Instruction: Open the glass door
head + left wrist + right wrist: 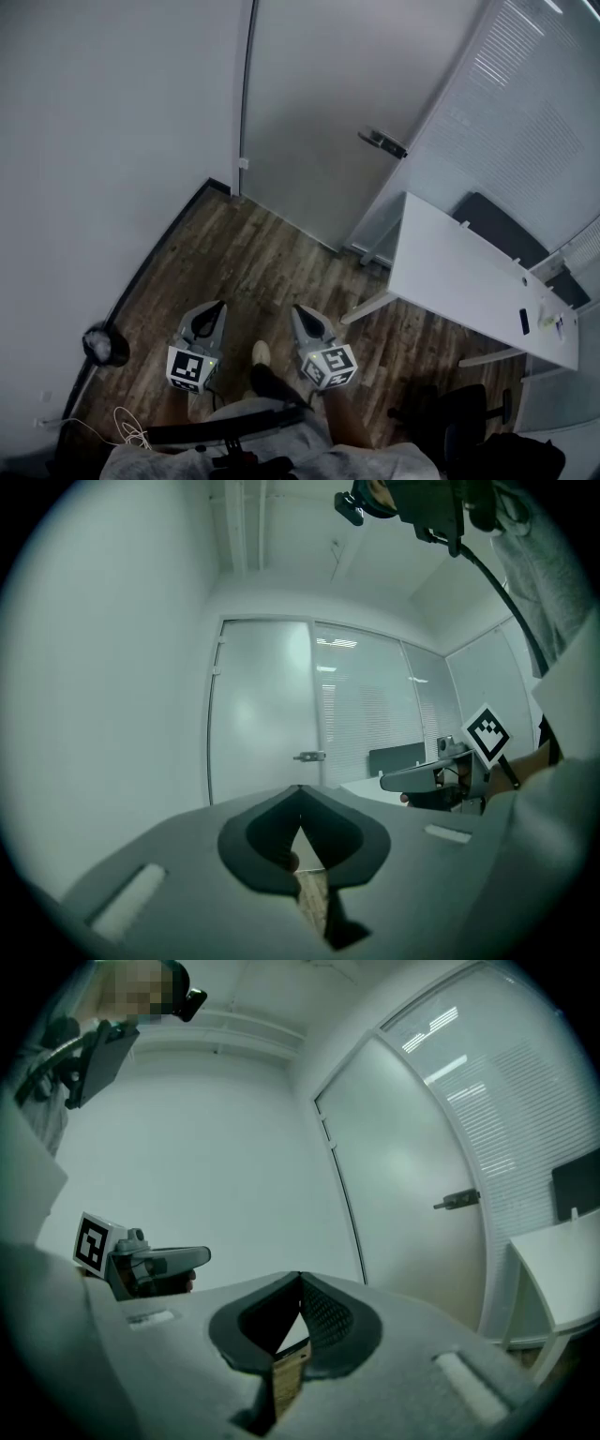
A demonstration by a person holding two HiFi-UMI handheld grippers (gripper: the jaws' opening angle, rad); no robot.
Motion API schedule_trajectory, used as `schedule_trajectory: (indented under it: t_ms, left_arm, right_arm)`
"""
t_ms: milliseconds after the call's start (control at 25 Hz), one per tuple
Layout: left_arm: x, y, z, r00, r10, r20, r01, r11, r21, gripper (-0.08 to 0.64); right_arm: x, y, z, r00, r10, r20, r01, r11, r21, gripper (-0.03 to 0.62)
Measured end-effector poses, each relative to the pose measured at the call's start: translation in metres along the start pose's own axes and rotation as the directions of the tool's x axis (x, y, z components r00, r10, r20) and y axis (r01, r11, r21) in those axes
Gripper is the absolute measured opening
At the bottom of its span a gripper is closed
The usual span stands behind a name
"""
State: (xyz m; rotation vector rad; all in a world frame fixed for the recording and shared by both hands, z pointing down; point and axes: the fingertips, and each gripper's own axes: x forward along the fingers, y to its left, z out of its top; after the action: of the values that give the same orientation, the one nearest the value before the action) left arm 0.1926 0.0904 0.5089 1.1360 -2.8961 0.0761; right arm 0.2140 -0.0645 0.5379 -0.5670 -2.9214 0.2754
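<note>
While the person stood on the wooden floor facing a corner of the room, the left hand-held gripper had its jaws pressed together at the tips with nothing between them. The right hand-held gripper was closed in the same way and equally empty. In the head view the two tools hung side by side low over the boards, their marker cubes toward the person, with a light shoe between them. Both pointed roughly level at the glass door, which stood well apart from them at the far end of the floor. It was frosted and sat flush in its frame. Its lever door handle was at the right edge, untouched by either tool. A slatted glass partition ran off to the right of the door. A white tabletop stood beside that partition with a small dark item lying on it. A dark chair sat near the person's right side, and a dark round object rested by the left wall.
</note>
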Motion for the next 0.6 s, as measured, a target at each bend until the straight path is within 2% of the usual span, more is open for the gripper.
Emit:
schedule_trajectory:
  t_ms: [600]
  left_arm:
    - [0.123,0.068,0.001,0.999,0.017,-0.028,-0.018,1.000,-0.020,0.004]
  right_arm:
    - [0.117,-0.081,0.027,0.999,0.029,-0.026,-0.029,1.000,-0.003,0.002]
